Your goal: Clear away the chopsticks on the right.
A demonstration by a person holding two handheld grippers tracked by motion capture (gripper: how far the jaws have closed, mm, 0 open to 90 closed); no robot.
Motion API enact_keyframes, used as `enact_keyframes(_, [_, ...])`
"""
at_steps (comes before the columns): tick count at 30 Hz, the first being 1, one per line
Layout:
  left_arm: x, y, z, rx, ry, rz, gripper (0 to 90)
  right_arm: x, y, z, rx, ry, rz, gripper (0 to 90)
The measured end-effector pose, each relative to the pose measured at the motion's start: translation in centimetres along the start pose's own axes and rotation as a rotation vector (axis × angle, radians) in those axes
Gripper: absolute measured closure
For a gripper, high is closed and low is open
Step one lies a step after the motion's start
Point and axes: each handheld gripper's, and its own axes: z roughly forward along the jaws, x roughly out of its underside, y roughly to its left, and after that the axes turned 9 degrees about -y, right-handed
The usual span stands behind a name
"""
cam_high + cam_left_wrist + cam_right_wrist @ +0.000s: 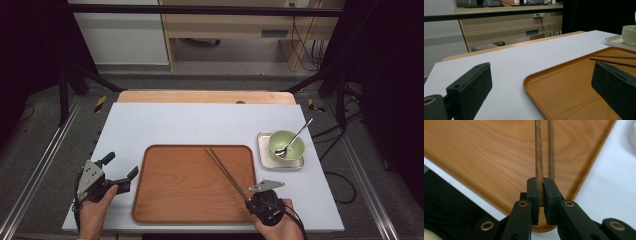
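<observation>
The near ends of the chopsticks point(539, 157) are hidden between the pads of the right gripper point(541, 192); whether the pads clamp both sticks or one cannot be told, since the second stick passes behind the right-hand pad. Far tips cut off by the top edge. Bowl point(632, 135), beyond the fingers to the right, is a blur at the picture's edge. In the left gripper view, the bowl point(629, 35) and the small tray point(617, 41) beneath it are cut off at the right, past the right-hand finger point(614, 87), itself partly cropped.
</observation>
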Motion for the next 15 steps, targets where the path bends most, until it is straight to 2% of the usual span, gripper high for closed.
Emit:
enact_keyframes(4, [0.0,0.0,0.0,0.002,0.001,0.001,2.9,0.4,0.3,0.5,-0.005,0.015,0.019,84.5])
enact_keyframes(9, [0.0,0.0,0.1,0.005,0.007,0.001,2.9,0.3,0.2,1.2,0.003,0.026,0.017,84.4])
enact_keyframes(15, [-0.3,-0.4,0.2,0.012,0.012,0.012,2.9,0.4,0.2,2.4,-0.011,0.039,0.023,84.3])
